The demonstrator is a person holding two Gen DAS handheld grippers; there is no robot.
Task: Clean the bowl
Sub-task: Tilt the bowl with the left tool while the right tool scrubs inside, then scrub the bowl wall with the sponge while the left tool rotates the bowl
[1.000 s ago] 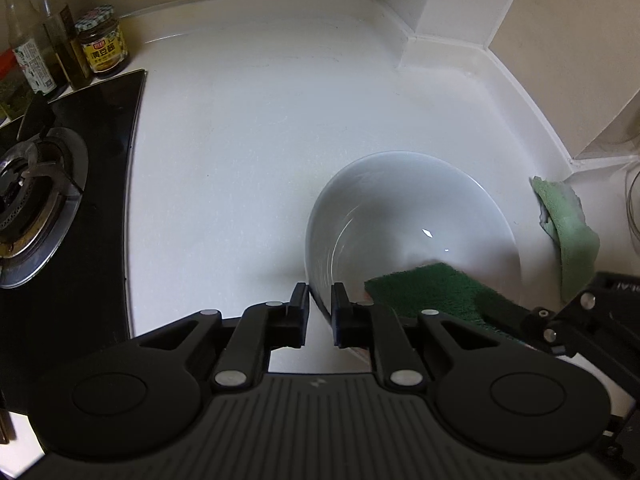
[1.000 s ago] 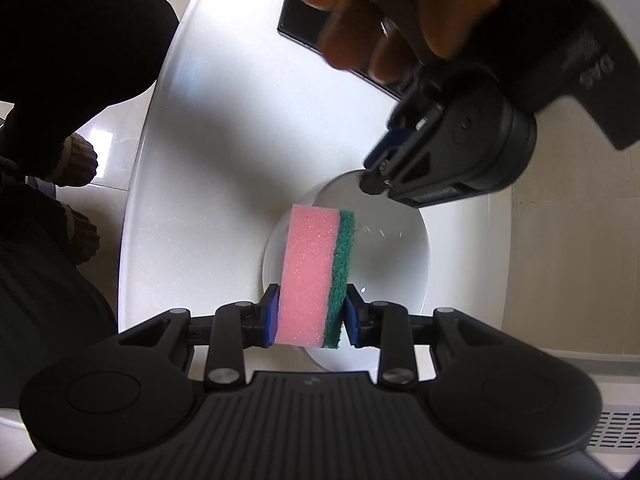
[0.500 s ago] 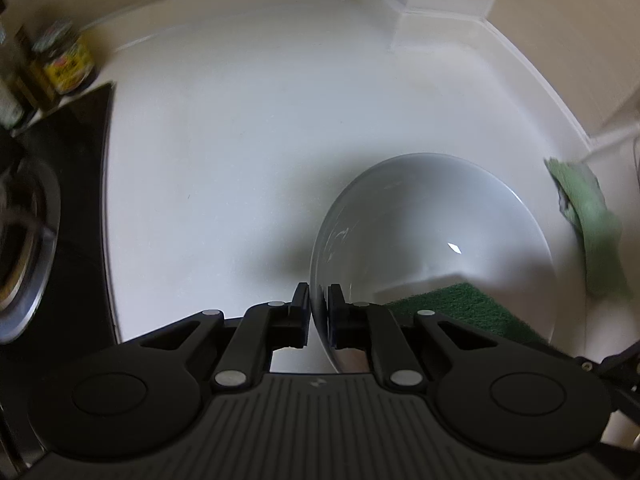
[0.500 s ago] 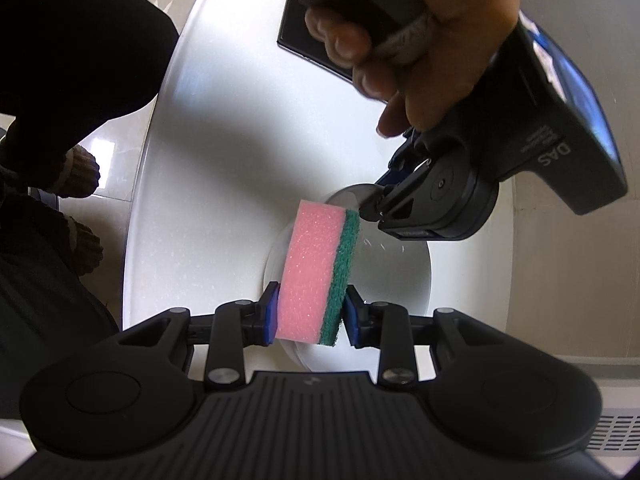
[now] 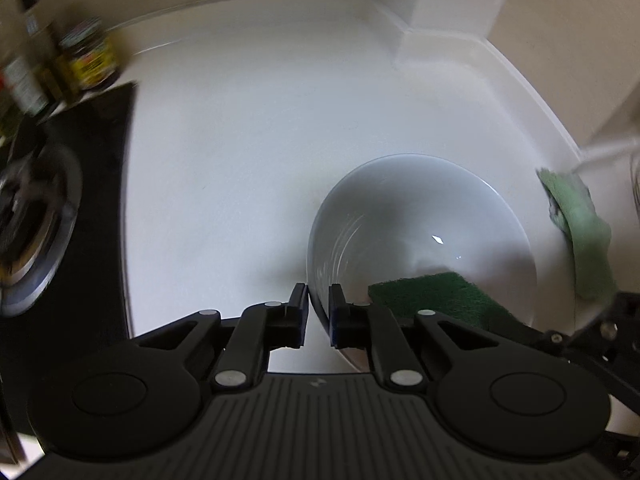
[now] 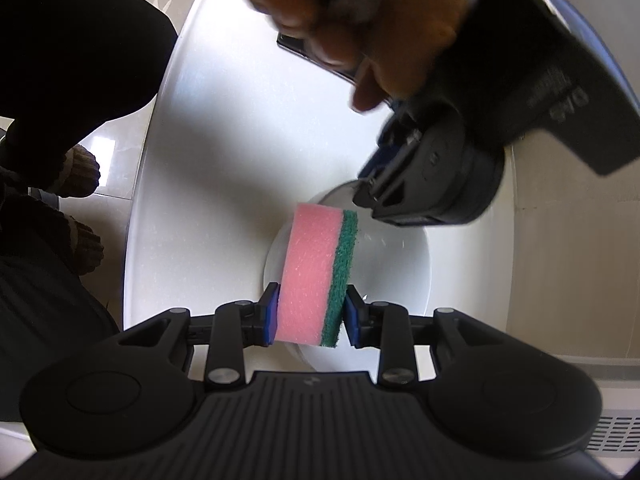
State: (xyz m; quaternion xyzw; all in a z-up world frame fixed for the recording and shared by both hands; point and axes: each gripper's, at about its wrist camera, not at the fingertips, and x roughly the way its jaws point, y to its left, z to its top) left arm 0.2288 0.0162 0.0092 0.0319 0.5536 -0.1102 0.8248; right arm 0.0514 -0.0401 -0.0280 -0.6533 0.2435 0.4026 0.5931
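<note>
Bowl (image 5: 420,216), white and glossy, sat on the pale counter (image 5: 248,152) directly ahead of the left gripper (image 5: 319,312), its near rim passing between the two fingers. Those fingers were drawn close together with the rim pinched in the narrow gap, one finger outside the bowl wall and one inside. In the right wrist view the bowl (image 6: 392,272) lay just beyond the right gripper (image 6: 308,312), partly hidden behind the sponge, and the left gripper (image 6: 420,184) showed at the bowl's far rim with a hand (image 6: 360,12) wrapped round its handle.

A black cooktop (image 5: 80,184) ran along the counter's left side, blurred. At the right edge of the left wrist view a light green cloth (image 5: 580,232) lay on the counter, near the bowl but apart from it.

The right gripper's fingers were spread only as wide as the sponge (image 6: 316,276), which they squeezed from both sides: pink foam against one pad, the green scouring layer against the other. From the left wrist view the sponge (image 5: 432,296) showed its green face inside the bowl, low against the near wall.

A jar (image 5: 92,60) and bottles (image 5: 28,64) stood beside the cooktop's far corner; their labels were too smeared to read. Writing on the left gripper's body was blurred beyond reading.
</note>
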